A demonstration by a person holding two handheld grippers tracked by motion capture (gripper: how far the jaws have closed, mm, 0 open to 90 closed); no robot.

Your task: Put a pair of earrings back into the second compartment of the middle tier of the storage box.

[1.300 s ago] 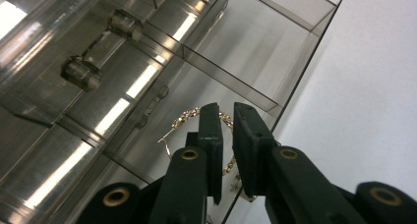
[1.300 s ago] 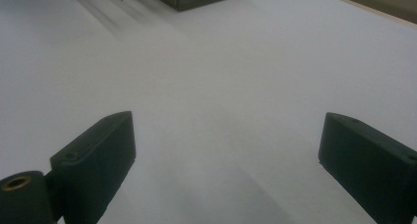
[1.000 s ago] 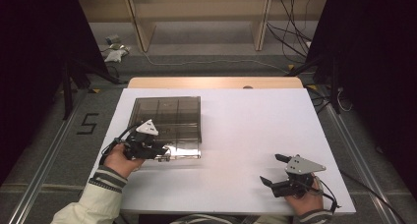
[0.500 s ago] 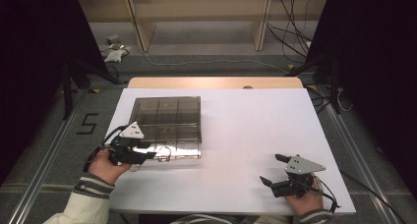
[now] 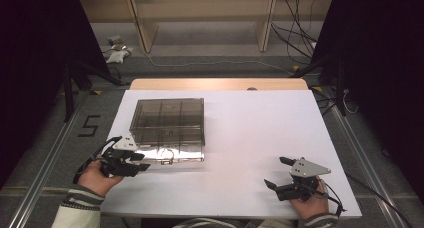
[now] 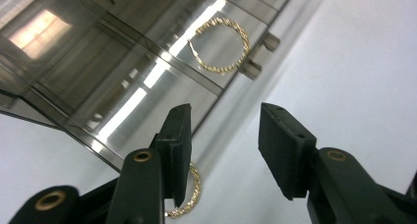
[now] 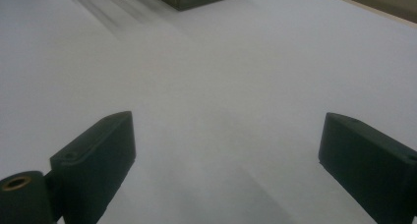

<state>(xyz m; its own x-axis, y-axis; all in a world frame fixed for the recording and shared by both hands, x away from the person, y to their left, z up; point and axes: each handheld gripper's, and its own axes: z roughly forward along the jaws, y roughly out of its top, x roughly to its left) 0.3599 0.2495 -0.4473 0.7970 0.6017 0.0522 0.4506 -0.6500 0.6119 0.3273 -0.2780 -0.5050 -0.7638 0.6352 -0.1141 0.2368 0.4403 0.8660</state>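
- Where the white table (image 5: 240, 133) is viewed from above, a smoked-plastic compartment box (image 5: 168, 122) is seen on its left half, lid closed, a small latch at the near edge.
- Left gripper (image 5: 142, 162): held in the person's left hand (image 5: 95, 177) just beside the box's near left corner; in the left gripper view its jaws are parted, with nothing between them (white table shows through the gap).
- Gold twisted hoop earring (image 6: 222, 44): seen in the left gripper view on the box's glossy lid or under it (which cannot be told), near the latch (image 6: 260, 54).
- Second gold twisted hoop (image 6: 189, 197): lying on the table beside the box, partly hidden behind the left gripper's one jaw; whether touched by it cannot be told.
- Right gripper (image 5: 277, 174): held in the right hand (image 5: 310, 203) near the table's near right corner, well apart from the box; jaws spread wide over bare table, nothing gripped.
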